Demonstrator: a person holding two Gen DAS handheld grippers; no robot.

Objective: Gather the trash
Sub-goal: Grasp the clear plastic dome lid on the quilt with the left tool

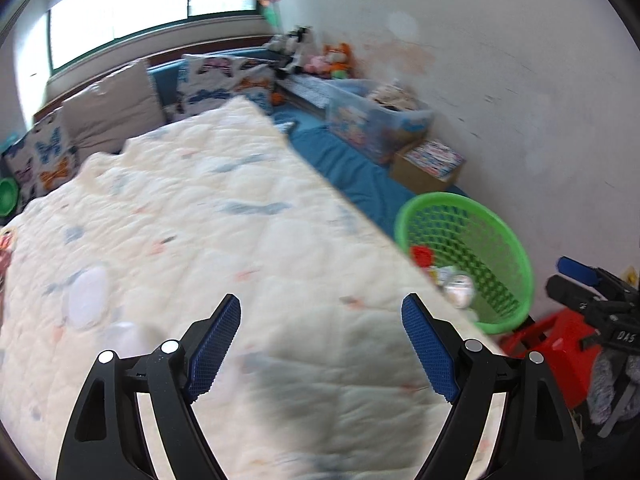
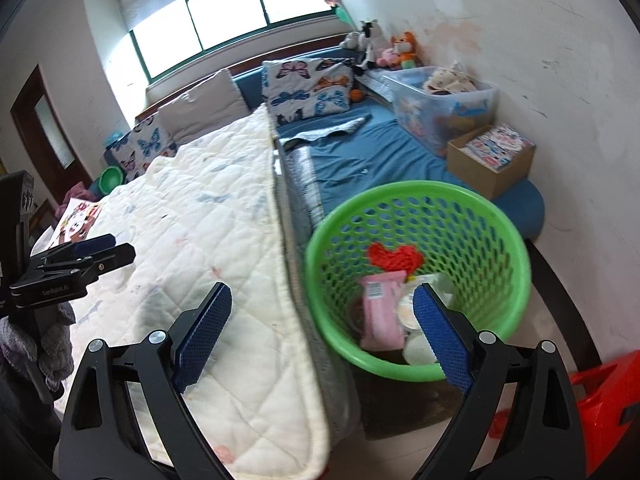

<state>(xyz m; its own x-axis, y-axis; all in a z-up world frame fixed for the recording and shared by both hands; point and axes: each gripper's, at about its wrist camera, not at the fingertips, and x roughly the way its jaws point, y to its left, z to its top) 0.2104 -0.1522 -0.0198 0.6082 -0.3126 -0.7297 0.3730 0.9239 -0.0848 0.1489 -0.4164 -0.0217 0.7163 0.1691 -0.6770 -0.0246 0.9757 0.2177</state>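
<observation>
A green mesh basket (image 2: 400,191) stands on the floor against the bed's side. It holds a pink wrapper (image 2: 382,314), a red crumpled piece (image 2: 394,259) and white lids (image 2: 418,350). My right gripper (image 2: 320,292) is open and empty, above the quilt's edge and the basket's near rim. My left gripper (image 1: 321,304) is open and empty over the white quilt (image 1: 208,216), with the basket (image 1: 472,240) to its right. A pale round patch (image 1: 86,300) lies blurred on the quilt at the left. Each gripper shows in the other's view: the right gripper (image 1: 560,276), the left gripper (image 2: 120,246).
Blue bedding (image 2: 372,160), butterfly pillows (image 2: 308,84), a clear storage box (image 2: 440,100) and a cardboard box (image 2: 492,156) lie beyond the basket by the wall. A red stool (image 2: 600,400) stands near right. A colourful printed sheet (image 2: 76,224) rests on the quilt's far left.
</observation>
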